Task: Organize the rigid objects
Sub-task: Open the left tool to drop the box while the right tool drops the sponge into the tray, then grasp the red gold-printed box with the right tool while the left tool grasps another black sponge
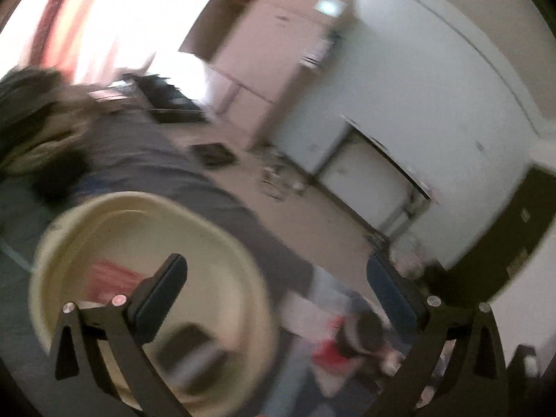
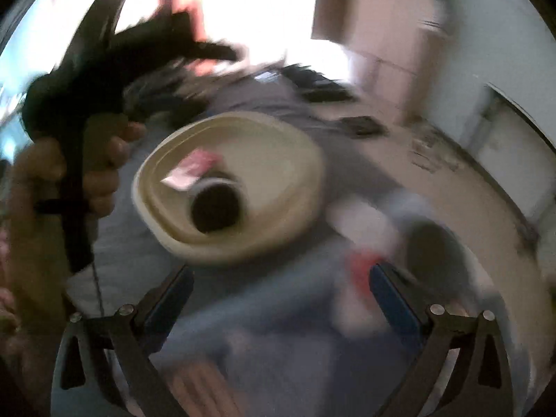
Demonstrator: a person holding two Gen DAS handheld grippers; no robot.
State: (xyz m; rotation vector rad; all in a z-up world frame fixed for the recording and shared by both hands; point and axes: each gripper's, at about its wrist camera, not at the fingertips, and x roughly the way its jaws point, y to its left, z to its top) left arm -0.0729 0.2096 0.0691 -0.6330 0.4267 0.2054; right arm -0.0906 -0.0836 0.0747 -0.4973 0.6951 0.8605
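Room: a bright window with a reddish curtain behind, a pale wall and a pinkish cabinet; everything is smeared by motion blur.
Surface: a bed or mattress under a blue-grey sheet (image 2: 271, 312) carries the things.
Basin: a cream plastic basin (image 2: 285, 160) sits near the middle of the sheet, round-cornered, with a thick rolled rim.
Basin contents: a dark-mouthed cup or tin (image 2: 215, 208) and a pink-and-white packet (image 2: 194, 170) lie inside; the left wrist view also shows a dark flat object (image 1: 191, 351) in it.
Loose things: a red-and-white item with a dark round part (image 1: 351, 344) lies on the sheet just beside the basin, too blurred to name.
Left gripper (image 1: 278, 295): jaws spread wide, nothing between them, above the basin's near rim; the person's hand (image 2: 87, 170) grips its handle.
Right gripper (image 2: 281, 295): jaws equally wide, empty.
Step in hand: probably a release into the basin, then reaching for the next loose item.
Doing it well: slow down, square the open jaws over the item, and close only once both pads flank it.
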